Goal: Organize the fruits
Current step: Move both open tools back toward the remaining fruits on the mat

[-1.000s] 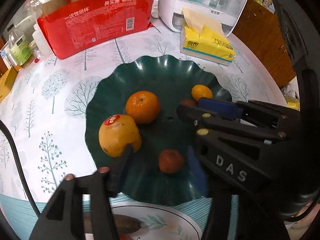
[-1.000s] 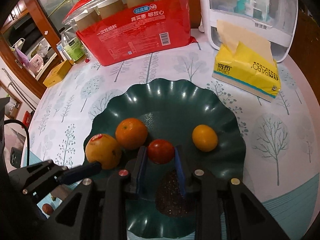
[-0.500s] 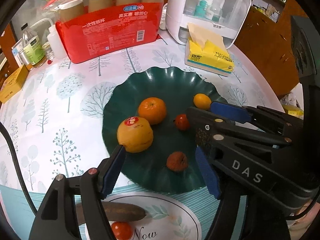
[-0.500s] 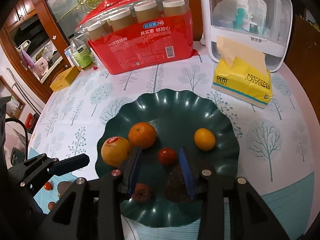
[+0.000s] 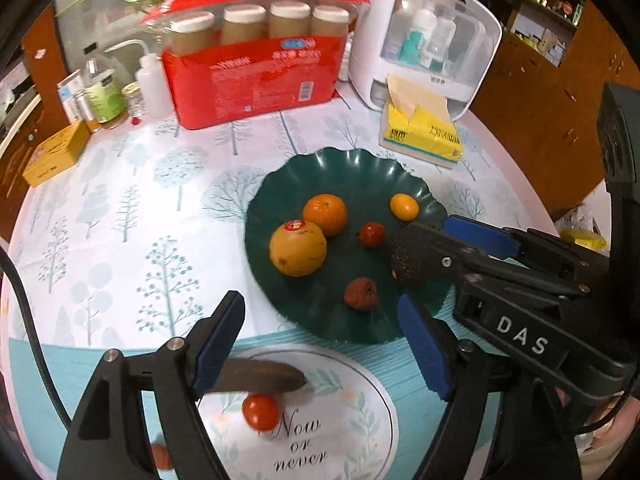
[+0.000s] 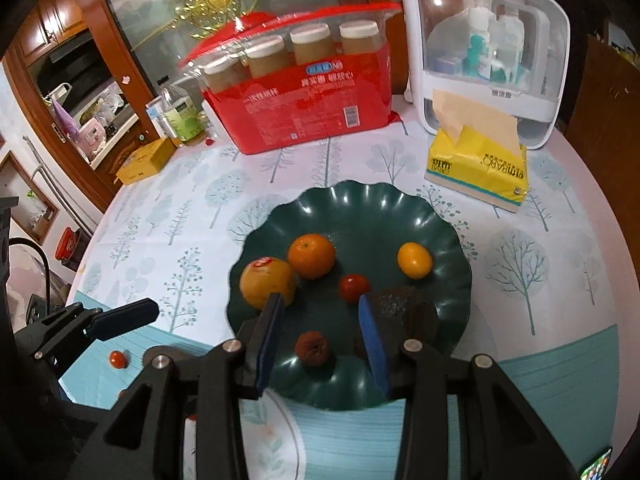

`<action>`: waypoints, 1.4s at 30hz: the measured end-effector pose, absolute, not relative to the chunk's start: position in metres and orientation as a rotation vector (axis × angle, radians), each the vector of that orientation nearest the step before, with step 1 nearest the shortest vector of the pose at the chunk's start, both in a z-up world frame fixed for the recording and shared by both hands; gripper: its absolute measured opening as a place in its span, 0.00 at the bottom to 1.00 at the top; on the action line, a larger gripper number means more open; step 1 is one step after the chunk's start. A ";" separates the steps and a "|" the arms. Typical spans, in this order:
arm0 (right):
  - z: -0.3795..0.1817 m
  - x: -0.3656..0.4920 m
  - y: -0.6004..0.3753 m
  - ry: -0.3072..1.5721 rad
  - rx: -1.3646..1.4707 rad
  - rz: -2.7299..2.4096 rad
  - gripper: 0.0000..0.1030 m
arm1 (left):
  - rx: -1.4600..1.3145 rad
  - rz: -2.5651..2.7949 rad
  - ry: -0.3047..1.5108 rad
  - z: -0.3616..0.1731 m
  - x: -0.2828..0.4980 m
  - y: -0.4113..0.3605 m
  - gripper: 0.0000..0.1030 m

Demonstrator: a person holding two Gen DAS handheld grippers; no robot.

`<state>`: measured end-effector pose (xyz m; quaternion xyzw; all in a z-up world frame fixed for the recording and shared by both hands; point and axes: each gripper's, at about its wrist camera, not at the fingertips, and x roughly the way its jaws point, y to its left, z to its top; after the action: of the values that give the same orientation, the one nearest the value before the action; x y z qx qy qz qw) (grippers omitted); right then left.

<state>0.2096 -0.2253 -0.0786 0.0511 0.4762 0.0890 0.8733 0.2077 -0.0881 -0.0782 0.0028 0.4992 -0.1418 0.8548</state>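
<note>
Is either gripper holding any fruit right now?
No. The left gripper is opening with nothing between its pads; the right gripper stands open and empty above the green plate.

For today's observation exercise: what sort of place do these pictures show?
Most likely a home dining room: a round table under a tree-print cloth, a green fruit plate, a tissue pack, and wooden cabinets behind.

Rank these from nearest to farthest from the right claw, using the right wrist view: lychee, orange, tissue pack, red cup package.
1. Lychee: between the right claw tips, on the plate's near edge.
2. Orange: mid-plate, left.
3. Tissue pack: beyond the plate, right.
4. Red cup package: at the back.
</note>
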 end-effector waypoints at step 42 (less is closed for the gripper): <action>-0.113 0.028 -0.125 1.194 0.130 0.163 0.38 | 0.166 -0.274 1.103 -0.107 0.095 0.072 0.74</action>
<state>0.0282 -0.1245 -0.1127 0.0612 0.5610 0.0764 0.8220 0.0949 0.0724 -0.1066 0.0786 0.5219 -0.1295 0.8395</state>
